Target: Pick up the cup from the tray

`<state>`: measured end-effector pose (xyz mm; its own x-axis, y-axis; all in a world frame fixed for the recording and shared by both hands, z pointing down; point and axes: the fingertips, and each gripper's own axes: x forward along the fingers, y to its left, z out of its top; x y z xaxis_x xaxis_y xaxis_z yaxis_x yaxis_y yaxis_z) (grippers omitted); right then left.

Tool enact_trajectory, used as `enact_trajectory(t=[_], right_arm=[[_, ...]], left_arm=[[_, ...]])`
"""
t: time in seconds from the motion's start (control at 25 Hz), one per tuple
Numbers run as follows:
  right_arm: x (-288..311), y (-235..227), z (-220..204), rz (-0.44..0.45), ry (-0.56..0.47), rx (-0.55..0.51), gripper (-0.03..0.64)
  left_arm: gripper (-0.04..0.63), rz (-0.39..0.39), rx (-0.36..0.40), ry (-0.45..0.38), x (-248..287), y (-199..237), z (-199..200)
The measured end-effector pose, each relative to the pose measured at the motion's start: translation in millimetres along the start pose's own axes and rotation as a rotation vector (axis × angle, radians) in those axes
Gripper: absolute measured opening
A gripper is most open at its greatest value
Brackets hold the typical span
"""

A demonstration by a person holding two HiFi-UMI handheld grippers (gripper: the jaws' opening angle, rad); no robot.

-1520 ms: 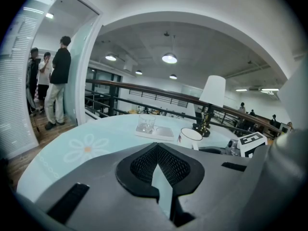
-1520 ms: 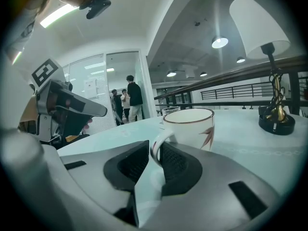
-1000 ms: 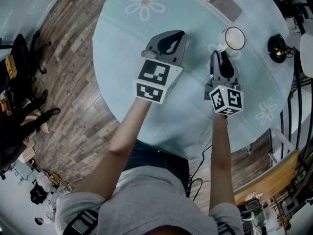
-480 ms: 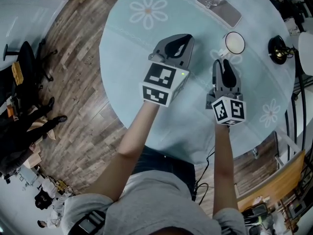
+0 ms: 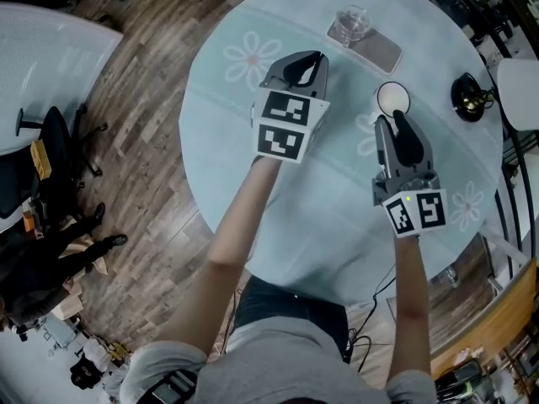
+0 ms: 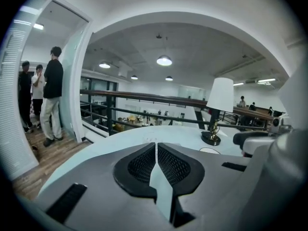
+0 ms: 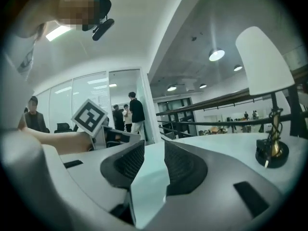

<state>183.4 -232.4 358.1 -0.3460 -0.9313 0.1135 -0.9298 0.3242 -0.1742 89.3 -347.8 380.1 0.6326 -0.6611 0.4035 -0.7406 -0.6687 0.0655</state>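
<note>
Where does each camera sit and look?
Head view: on the person's head, looking down at the round blue table; forearms, left gripper, right gripper show.
Left gripper view: on the left gripper, facing across the table; shut jaws show.
Right gripper view: on the right gripper, likewise; parted empty jaws show.
Both gripper views share the white-shaded lamp.

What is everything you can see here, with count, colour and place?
table: one, pale blue cloth with white flowers, centre
tray: one, grey, table's far side
glass cup: one, clear, on the tray
white round dish or cup: one, on the table near the tray
lamp: one, black base, white shade, table's right edge
office chair: one, black, left of the table
people: three, dark clothes, beyond the table
left tongs: one, grey, shut, empty
right tongs: one, grey, open, empty
</note>
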Motion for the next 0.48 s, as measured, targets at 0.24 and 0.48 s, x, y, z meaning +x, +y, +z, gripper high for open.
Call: enact_trajectory(t=[0.24, 0.48], right_arm=[[45.0, -31.7, 49.2, 0.062, -0.009, -0.093, 0.100], [98.1, -94.3, 50.6, 0.104, 0.103, -0.083, 0.126]], left_arm=[[0.082, -0.034, 0.039, 0.059, 48.5, -1.5, -0.5], [0.149, -0.035, 0.041, 0.163, 91.7, -8.4, -30.8]])
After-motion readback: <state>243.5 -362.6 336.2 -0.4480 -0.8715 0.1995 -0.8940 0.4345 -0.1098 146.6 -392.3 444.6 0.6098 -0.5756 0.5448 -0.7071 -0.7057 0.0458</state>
